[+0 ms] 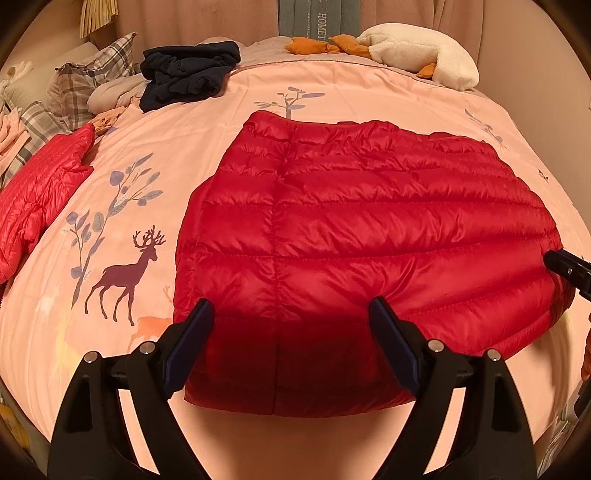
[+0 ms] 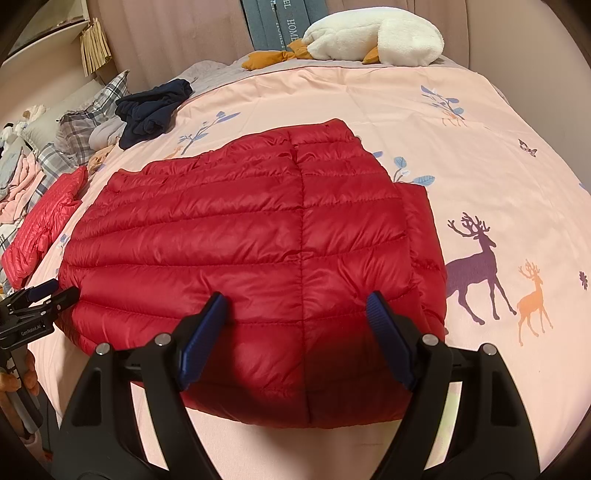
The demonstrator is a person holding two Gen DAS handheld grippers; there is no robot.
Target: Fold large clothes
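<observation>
Both my grippers, left (image 1: 291, 308) and right (image 2: 297, 302), hang spread wide, gripping nothing, over the puffy red quilted down jacket (image 1: 369, 221) on the pink deer-print bedcover (image 1: 129, 192); its sleeves are tucked out of sight.

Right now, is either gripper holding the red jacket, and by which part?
Nothing is held. The left gripper and right gripper both stand open over the near hem of the jacket, pads not pinching it.

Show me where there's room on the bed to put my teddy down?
Bare duvet lies between the red jacket and the white goose plush, and right of the jacket around the deer print. The left side is crowded: navy clothes, plaid pillows, a second red jacket.
</observation>
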